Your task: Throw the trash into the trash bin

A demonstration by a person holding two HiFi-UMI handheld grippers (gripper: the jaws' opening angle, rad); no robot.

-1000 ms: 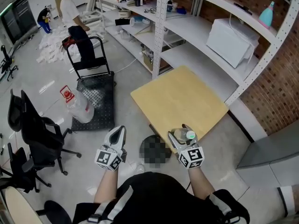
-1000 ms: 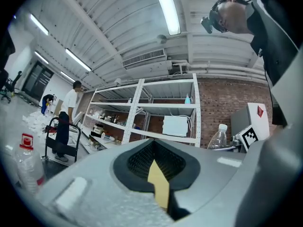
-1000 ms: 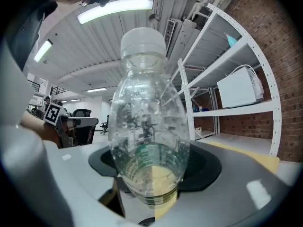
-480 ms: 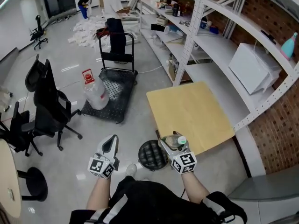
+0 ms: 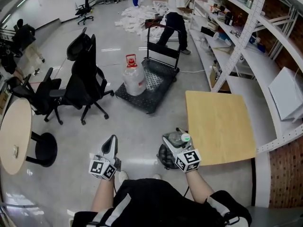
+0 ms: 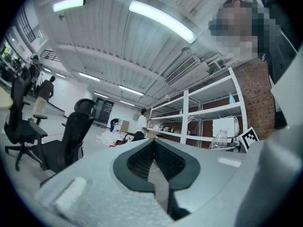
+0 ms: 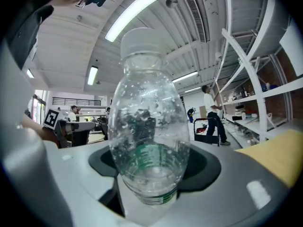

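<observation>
The trash bin [image 5: 164,159] stands on the floor at the table's [image 5: 218,122] near left corner, beneath the right gripper [image 5: 174,138] and its bottle [image 5: 180,137]; the left gripper [image 5: 111,141] is farther left; a cart [image 5: 156,86] lies beyond; shelves [image 5: 246,41] line the right.

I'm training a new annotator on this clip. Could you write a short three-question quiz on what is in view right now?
1. True or false: the left gripper holds a can.
2. What does the right gripper grip? A) a clear bottle B) a cup C) a rag
3. Fill in: the black bin stands on the floor beside the yellow ____.
Key: 1 false, its jaws are shut on nothing; 2 A; 3 table.
</observation>
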